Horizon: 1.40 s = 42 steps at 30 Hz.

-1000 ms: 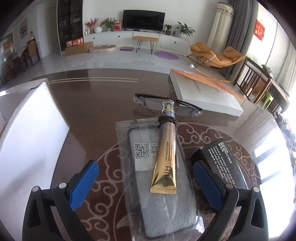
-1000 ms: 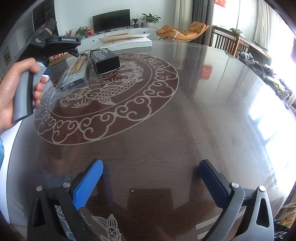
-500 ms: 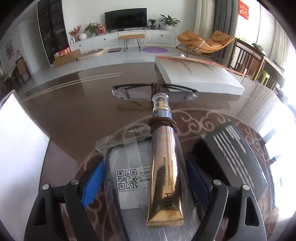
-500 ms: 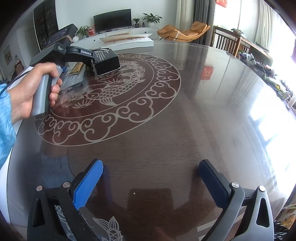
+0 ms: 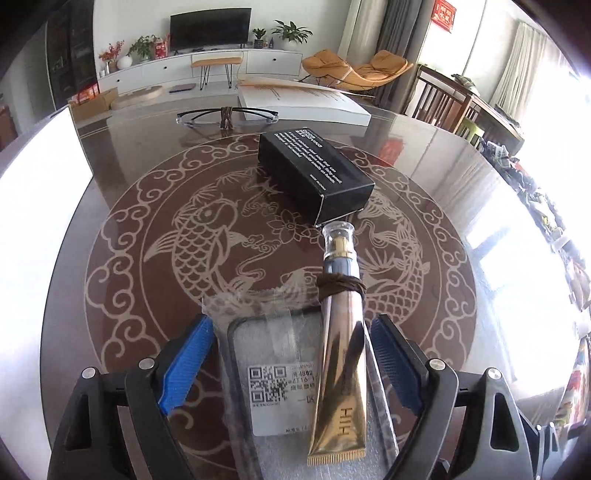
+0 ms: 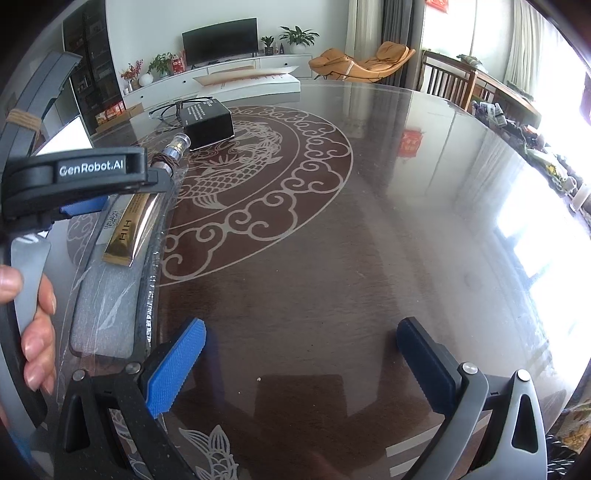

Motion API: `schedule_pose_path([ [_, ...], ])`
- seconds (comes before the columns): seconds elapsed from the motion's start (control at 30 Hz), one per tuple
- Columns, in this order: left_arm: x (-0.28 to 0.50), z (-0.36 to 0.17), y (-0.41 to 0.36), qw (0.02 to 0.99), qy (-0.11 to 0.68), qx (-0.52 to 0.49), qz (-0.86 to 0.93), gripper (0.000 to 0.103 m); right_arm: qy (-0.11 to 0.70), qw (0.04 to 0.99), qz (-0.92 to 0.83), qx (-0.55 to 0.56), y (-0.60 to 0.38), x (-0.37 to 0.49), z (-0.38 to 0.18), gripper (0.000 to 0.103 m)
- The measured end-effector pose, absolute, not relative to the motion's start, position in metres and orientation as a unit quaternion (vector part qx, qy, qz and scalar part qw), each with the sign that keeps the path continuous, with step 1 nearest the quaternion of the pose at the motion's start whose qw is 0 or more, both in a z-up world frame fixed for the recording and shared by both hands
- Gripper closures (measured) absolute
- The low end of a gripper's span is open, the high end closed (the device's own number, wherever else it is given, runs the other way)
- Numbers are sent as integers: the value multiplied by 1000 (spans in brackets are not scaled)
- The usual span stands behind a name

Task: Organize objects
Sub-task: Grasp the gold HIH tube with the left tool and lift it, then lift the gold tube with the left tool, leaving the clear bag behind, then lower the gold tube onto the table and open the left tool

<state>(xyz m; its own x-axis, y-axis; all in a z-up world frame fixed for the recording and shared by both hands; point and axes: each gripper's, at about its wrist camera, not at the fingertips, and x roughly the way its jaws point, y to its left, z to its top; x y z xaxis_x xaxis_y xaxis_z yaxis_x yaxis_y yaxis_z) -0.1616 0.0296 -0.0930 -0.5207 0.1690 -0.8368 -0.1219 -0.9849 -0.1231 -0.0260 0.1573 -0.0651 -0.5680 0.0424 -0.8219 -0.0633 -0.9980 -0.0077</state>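
Clear-bagged grey phone case [image 5: 291,373] carrying gold cosmetic tube [image 5: 341,384], gripped across its width by left gripper [image 5: 291,365], black box [image 5: 314,177] just beyond, right gripper [image 6: 299,362] agape, empty

Both views came from fisheye cameras mounted on hand-held grippers, each looking forward and steeply down along its own two fingers at the dark glass-topped table [image 5: 122,206]. The left wrist camera sat close over a bagged phone case [image 5: 273,369] and a gold tube [image 5: 341,376], facing across the table towards the television [image 5: 209,26]. The right wrist camera sat further back and to the right, facing the same wall. Both views shared the black box [image 6: 208,123], the tube, the case, the carp medallion [image 6: 251,177] and the living room; the right view also caught the left gripper [image 6: 110,195] from its side.
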Motion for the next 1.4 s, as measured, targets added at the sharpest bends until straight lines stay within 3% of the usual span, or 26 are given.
schedule_pose_path([
  [0.1, -173, -98, 43, 98, 15, -489, 867, 20, 12, 31, 886, -463, 157, -26, -65, 0],
  [0.13, -173, -96, 45, 107, 18, -480, 870, 35, 11, 30, 885, -464, 157, -26, -65, 0],
  [0.17, -171, -93, 43, 111, 22, -475, 872, 62, 11, 30, 885, -464, 157, -26, -65, 0],
  [0.2, -169, -89, 42, 112, 23, -474, 873, 71, 11, 30, 886, -463, 157, -26, -65, 0],
  [0.3, -168, -87, 24, 125, -1, -482, 867, 78, 11, 31, 886, -463, 157, -26, -65, 0],
  [0.6, -149, -94, -36, -9, 61, -495, 866, 77, 11, 31, 886, -463, 158, -26, -65, 0],
  [0.63, -145, -98, -39, -9, 63, -493, 867, 74, 12, 31, 885, -463, 158, -26, -65, 0],
  [0.67, -138, -98, -41, -11, 63, -481, 874, 59, 12, 30, 885, -464, 158, -26, -65, 0],
  [0.73, -129, -101, -43, -22, 64, -469, 881, 53, 16, 28, 886, -463, 160, -25, -65, 0],
  [0.83, -114, -102, -47, 13, 8, -463, 886, 53, 40, 21, 887, -459, 167, -24, -62, 0],
  [1.1, -74, -104, 23, 64, 49, -437, 896, 48, 168, 73, 888, -422, 221, -11, -50, 0],
  [1.23, -81, -106, 14, 41, 26, -452, 891, 26, 240, 90, 883, -394, 251, 1, -46, 0],
  [1.4, -87, -106, -25, 6, 9, -455, 891, 24, 217, 44, 885, -410, 230, -7, -46, 0],
])
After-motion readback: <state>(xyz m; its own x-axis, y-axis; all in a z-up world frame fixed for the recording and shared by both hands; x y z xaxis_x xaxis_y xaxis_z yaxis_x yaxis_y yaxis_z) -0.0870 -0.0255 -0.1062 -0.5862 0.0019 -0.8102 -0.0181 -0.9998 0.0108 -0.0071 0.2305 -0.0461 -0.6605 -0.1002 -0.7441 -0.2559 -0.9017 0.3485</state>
